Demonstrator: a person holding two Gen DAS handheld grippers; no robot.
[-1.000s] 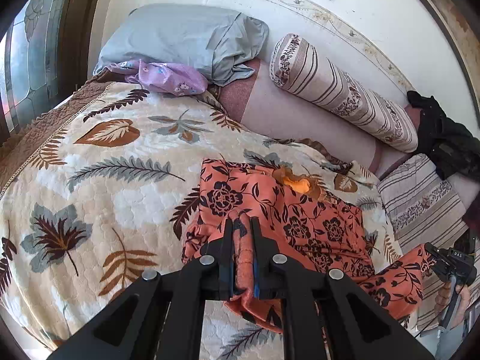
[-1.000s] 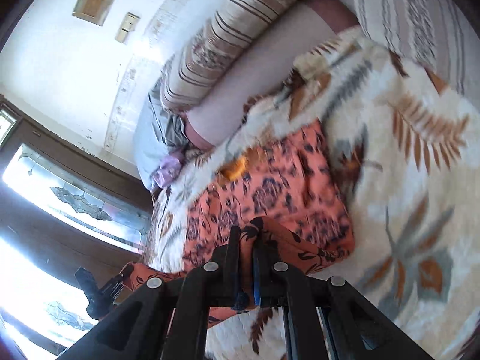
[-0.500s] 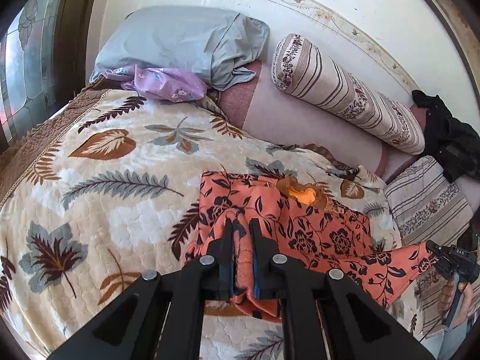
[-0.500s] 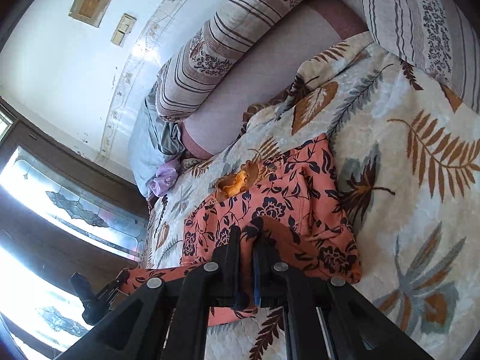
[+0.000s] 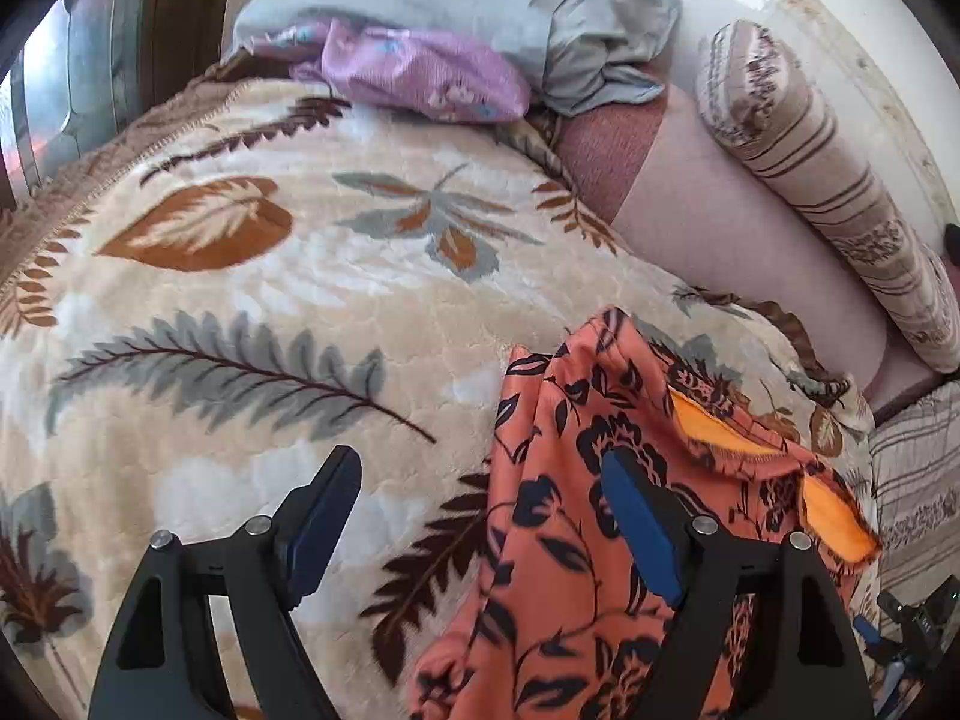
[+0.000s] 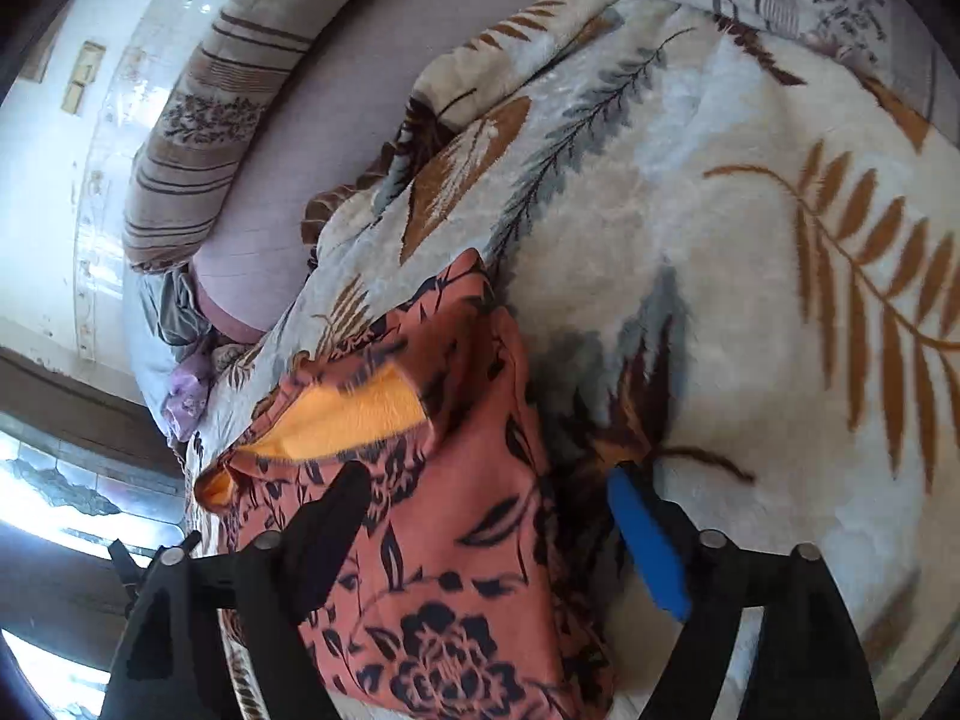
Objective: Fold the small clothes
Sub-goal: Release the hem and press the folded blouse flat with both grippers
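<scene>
A home bedroom. A plush cream leaf-print blanket point(image 5: 288, 300) covers the bed. At twelve o'clock lies a grey pillow point(image 5: 480, 6), at two a striped cylindrical bolster point(image 5: 828, 180).

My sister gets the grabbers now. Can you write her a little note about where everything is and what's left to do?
Left tool: open, holding nothing, above the left edge of the orange flowered garment.
Right tool: open, holding nothing, over the same garment's right edge.
The garment lies on the leaf-print blanket, folded over, with yellow lining showing at the top.
Done: one fold laid down and let go.
Left: probably smooth it and fold again. A purple cloth by the pillow may be next.
</scene>
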